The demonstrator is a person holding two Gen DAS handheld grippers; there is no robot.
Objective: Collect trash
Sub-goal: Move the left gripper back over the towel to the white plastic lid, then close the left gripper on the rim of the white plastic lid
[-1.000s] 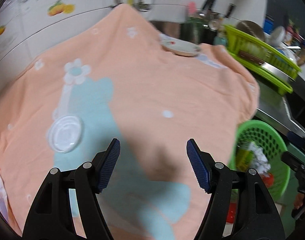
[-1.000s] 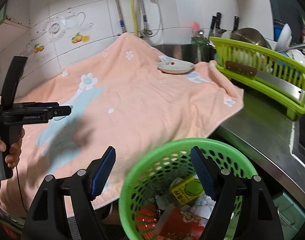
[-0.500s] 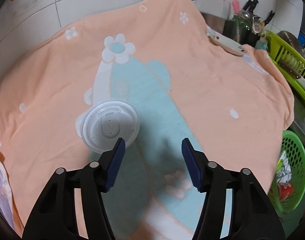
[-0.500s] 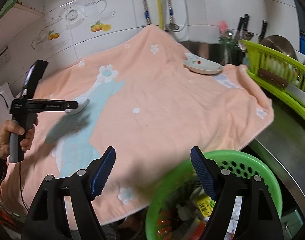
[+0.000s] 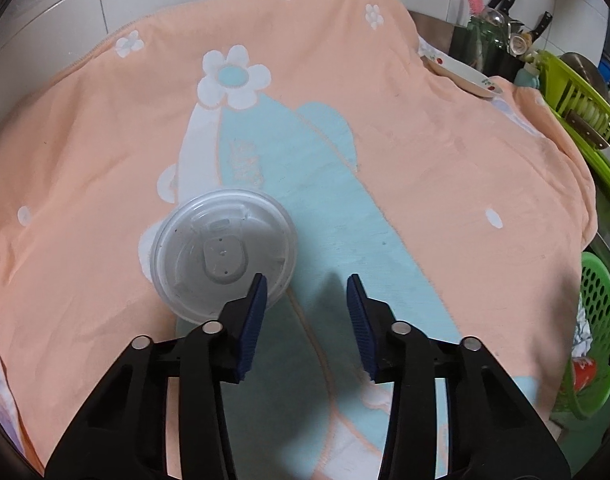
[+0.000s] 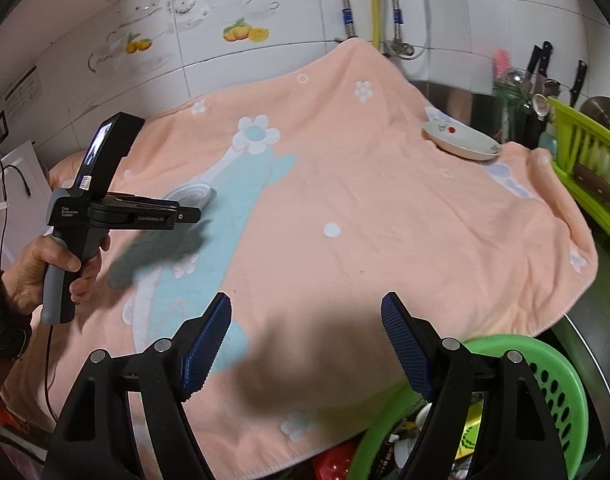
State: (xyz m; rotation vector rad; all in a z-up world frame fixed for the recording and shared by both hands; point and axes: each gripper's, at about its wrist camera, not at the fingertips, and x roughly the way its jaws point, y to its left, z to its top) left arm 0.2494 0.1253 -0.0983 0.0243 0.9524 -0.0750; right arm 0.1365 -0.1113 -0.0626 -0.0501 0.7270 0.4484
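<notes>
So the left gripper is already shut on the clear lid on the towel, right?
Not quite. The left wrist view shows the left gripper open, its jaws apart, with the lid lying just beyond its left finger, not between the fingers. The lid does rest on the towel.

On the one peach towel (image 5: 445,168) lie one clear plastic lid (image 5: 224,257) and one white dish (image 6: 461,141), with one green basket (image 6: 545,392) beside its edge.
</notes>
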